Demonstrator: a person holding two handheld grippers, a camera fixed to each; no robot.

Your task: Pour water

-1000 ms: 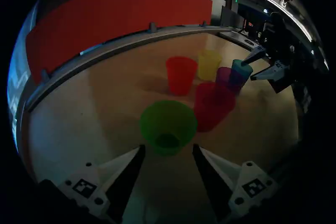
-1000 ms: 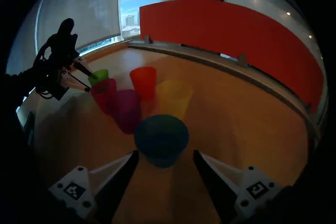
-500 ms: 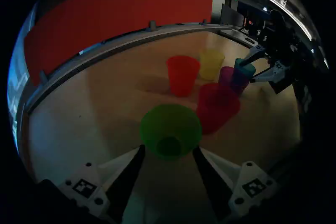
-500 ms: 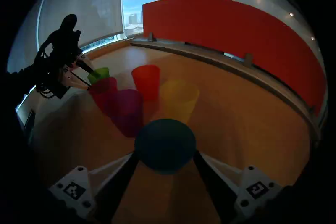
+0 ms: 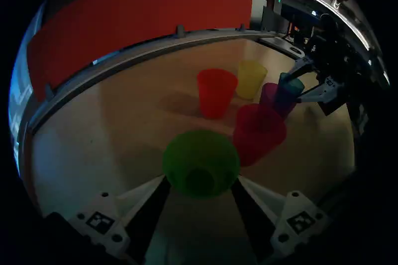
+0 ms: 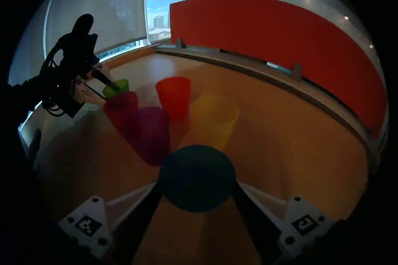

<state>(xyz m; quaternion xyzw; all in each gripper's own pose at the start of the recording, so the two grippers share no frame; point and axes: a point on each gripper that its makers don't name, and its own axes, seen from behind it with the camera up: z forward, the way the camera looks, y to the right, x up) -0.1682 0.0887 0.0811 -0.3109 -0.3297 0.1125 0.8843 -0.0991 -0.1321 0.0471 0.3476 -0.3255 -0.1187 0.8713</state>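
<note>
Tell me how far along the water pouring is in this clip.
Done: no pouring visible; no cup is tilted. In hand: the left gripper, open, flanks the green cup, and the right gripper, open, flanks the teal cup; whether the fingers touch them is unclear. Left: close, lift, and tilt one cup over another.

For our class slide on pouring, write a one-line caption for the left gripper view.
Green cup between the left tool's fingers, a dark red cup, orange cup and yellow cup beyond it.
</note>
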